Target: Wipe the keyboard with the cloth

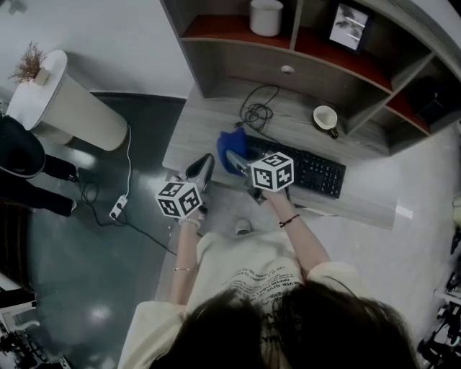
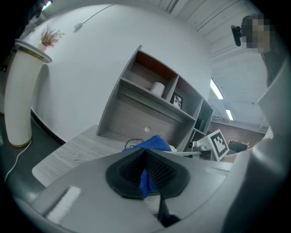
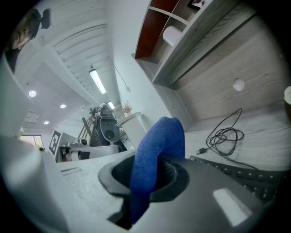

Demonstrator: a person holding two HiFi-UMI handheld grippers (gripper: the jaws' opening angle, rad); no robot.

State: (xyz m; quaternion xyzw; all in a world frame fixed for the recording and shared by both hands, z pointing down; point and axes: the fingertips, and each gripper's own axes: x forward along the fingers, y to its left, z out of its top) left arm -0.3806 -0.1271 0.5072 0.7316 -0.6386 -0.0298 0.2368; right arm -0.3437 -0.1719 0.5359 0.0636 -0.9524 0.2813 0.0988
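The black keyboard [image 1: 313, 171] lies on the grey wood desk [image 1: 194, 130], partly under my right hand. My right gripper [image 1: 234, 160] is at the keyboard's left end, shut on the blue cloth [image 1: 229, 140]. In the right gripper view the cloth [image 3: 159, 141] arches up out of the jaws of the right gripper [image 3: 145, 182], with keyboard keys [image 3: 245, 170] just beyond. My left gripper [image 1: 204, 167] hovers at the desk's front edge, just left of the cloth. In its own view the left gripper [image 2: 145, 175] has its pads almost together. A blue strip shows between them, pinched or only seen through, I cannot say which.
A coiled black cable [image 1: 256, 114] and a white cup [image 1: 325, 117] lie behind the keyboard. The shelf unit holds a white jar [image 1: 266, 16] and a picture frame [image 1: 351, 27]. A tall white stand [image 1: 65, 101] and a power strip [image 1: 117, 209] are on the floor to the left.
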